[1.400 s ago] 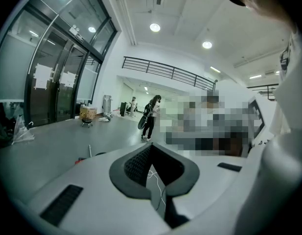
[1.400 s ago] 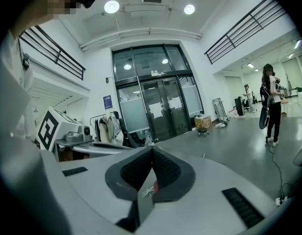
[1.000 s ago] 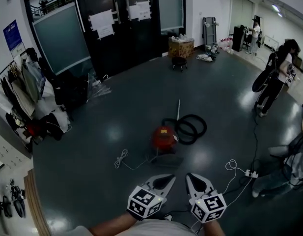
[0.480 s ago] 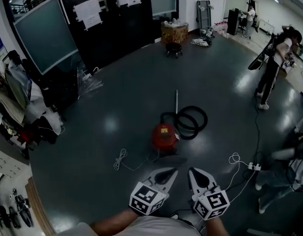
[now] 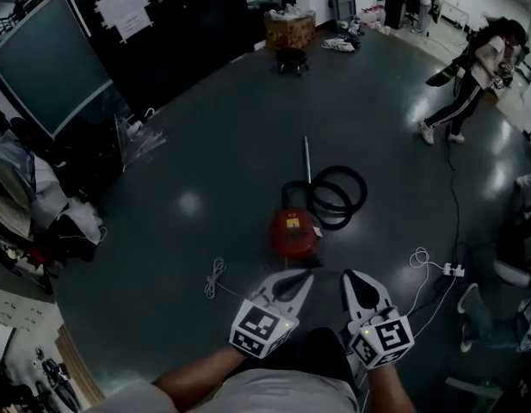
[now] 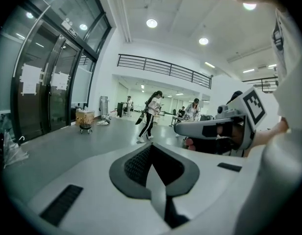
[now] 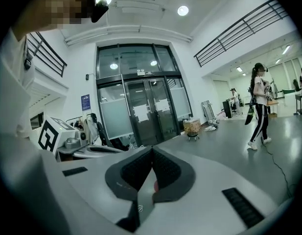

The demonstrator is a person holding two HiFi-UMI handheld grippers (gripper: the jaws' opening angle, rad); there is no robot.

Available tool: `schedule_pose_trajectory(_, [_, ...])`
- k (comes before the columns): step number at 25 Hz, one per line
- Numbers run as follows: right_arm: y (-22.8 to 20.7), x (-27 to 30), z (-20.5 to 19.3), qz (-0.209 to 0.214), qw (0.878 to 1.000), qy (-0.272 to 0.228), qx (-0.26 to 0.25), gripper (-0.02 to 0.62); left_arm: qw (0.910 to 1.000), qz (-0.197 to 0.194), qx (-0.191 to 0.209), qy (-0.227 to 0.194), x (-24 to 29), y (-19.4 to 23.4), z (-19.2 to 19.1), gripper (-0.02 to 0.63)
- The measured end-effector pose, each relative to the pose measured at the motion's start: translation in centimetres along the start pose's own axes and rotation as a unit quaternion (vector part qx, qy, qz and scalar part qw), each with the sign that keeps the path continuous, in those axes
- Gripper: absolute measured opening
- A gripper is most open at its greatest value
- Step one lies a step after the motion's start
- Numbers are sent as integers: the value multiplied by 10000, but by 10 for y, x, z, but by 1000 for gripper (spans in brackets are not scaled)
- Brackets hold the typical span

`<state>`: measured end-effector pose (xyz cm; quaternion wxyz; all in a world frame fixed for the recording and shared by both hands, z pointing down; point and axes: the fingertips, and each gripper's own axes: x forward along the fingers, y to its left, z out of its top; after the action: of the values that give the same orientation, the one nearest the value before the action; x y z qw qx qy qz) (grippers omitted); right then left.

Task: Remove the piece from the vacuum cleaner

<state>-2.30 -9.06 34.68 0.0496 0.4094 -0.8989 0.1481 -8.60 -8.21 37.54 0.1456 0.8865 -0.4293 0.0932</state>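
Observation:
A red vacuum cleaner stands on the dark floor, straight ahead of me. Its black hose lies coiled at its right, and a metal wand points away from it. My left gripper and right gripper are held side by side just short of the vacuum, above the floor. Both are shut with nothing between the jaws. In the left gripper view the left gripper has its pads meeting, and the right gripper shows beside it. In the right gripper view the right gripper is likewise shut.
A white cord lies left of the vacuum, and a power strip with cable at the right. A person walks at the far right. A box on a stool stands by the glass doors. Hung clothes fill the left side.
The view has moved forward and tilted down, so the vacuum sits closer to the grippers. The walking person at the right has stepped along. Both grippers stay shut.

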Motion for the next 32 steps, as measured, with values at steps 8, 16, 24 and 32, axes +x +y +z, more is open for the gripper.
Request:
schedule_pose_trajectory(8, [-39,67,-19,65,9999,133,-80,15,9999,-43,-123,5,49,61,-22,6])
schedule_pose_trajectory(16, [-108,133,-87,367,9984,368,-223,15,9999,92,30,-122,127,110,-88,6])
schedule_pose_trajectory(24, [-165,181,-206,750,9938,794,-192,17,9988,-358,234,233,198,140,-203,9])
schedule_pose_trajectory(32, [-210,204,-354,957,9812,1676,-22,18,9871,-853,415,1291,247,150,-364,77])
